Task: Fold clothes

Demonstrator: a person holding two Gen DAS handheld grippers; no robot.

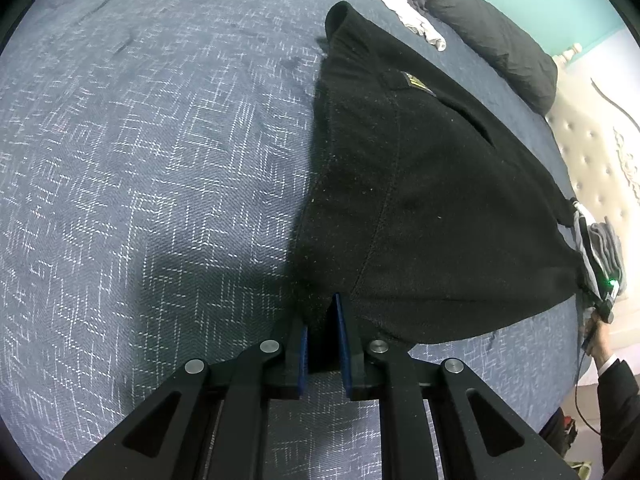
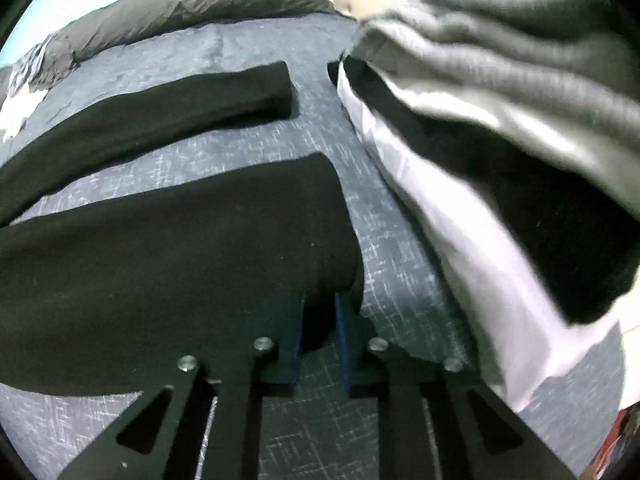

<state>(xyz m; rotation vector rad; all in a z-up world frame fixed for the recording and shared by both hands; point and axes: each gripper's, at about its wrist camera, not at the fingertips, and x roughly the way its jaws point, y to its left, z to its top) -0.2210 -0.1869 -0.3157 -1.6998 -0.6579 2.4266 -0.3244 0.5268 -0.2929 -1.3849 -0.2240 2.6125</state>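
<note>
Your left gripper (image 1: 325,334) is pinched down on the near edge of the black garment (image 1: 416,200), its blue pads (image 1: 342,332) nearly together with a fold of dark cloth caught between them. From there the garment fans out across the blue-grey bedspread (image 1: 140,160), a seam running up its middle and a small yellow-lettered label (image 1: 416,82) near its far end. In the left wrist view your other hand (image 1: 600,336) shows at the garment's opposite corner, near the bed's right edge, by a green light on the tool.

Your right gripper (image 2: 320,328) likewise has the black garment (image 2: 180,272) between its pads, the jaws drawn close with only a narrow gap filled by fabric; the view is blurred, so how firmly it grips is hard to judge. Beyond it a long black sleeve or leg (image 2: 160,116) lies flat across the bedspread (image 2: 392,272), apart from the held section.

Toward the right side of the bed sits a stack of folded clothes (image 2: 500,128): grey ribbed knit on top, black and white layers beneath. A dark pillow (image 1: 492,40) lies along the far edge by the tufted headboard (image 1: 588,152), with pale cloth (image 1: 404,8) beside it.
</note>
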